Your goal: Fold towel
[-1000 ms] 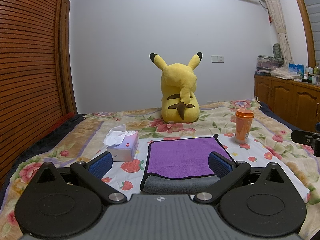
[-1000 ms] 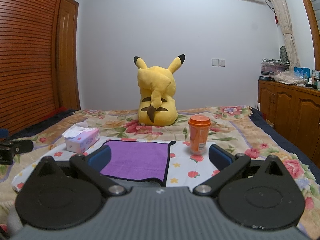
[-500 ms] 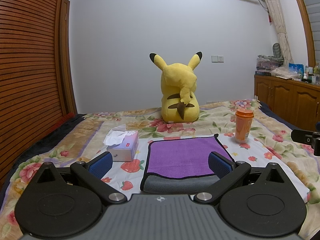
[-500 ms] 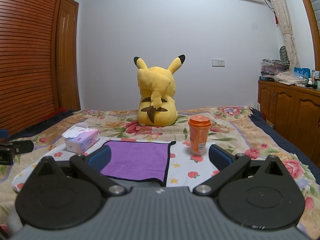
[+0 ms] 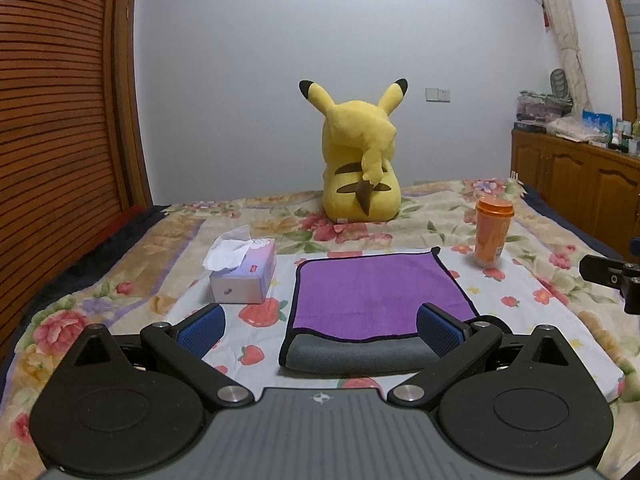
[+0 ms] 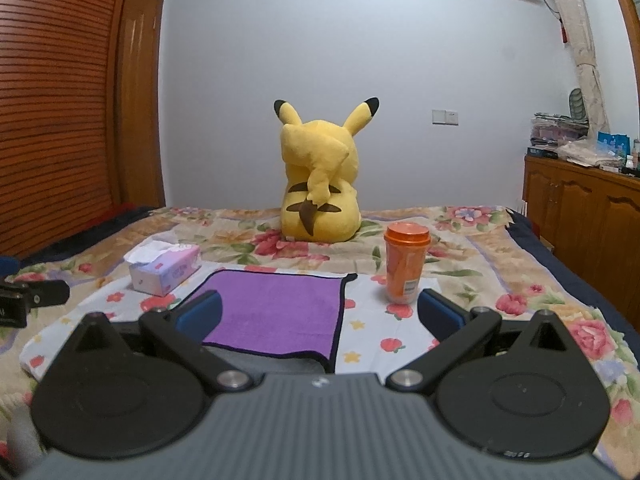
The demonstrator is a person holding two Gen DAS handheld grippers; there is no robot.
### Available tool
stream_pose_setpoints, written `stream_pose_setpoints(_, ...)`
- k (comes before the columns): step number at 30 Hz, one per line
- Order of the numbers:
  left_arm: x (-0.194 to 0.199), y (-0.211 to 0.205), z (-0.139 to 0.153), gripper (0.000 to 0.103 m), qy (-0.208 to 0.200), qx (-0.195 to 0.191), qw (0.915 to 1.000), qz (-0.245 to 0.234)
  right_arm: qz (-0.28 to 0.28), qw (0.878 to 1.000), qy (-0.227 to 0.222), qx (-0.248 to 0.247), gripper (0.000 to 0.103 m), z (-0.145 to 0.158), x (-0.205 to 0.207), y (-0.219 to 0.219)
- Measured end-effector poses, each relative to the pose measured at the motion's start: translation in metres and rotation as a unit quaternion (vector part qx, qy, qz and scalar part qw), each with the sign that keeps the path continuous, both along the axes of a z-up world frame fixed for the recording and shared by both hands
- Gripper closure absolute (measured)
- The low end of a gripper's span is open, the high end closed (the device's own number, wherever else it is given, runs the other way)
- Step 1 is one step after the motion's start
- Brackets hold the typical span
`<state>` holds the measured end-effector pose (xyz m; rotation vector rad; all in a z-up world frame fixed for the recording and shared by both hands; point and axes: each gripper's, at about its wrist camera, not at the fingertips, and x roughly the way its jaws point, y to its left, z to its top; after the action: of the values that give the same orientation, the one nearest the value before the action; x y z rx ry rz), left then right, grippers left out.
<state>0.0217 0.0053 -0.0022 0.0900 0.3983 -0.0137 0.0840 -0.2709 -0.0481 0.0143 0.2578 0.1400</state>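
A purple towel point(image 5: 376, 292) with a black hem and a grey underside lies folded on the bed; the grey layer shows along its near edge. It also shows in the right wrist view point(image 6: 276, 312). My left gripper point(image 5: 320, 330) is open and empty, held just short of the towel's near edge. My right gripper point(image 6: 320, 312) is open and empty, with the towel's right part between its fingers and further off.
A tissue box point(image 5: 244, 276) stands left of the towel. An orange cup point(image 5: 492, 232) stands to its right. A yellow plush toy point(image 5: 360, 168) sits behind. A wooden wardrobe point(image 5: 52, 120) is at left, a cabinet point(image 5: 580, 188) at right.
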Motion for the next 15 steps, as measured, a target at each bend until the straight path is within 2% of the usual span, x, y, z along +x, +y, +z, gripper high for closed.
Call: stream_pose_setpoints(15,0.039,0.010,0.003,0.000,0.017,0.009,0.9998,0.000,0.003,1.000,0.010,-0.007,0.000,-0.004,0.032,-0.003)
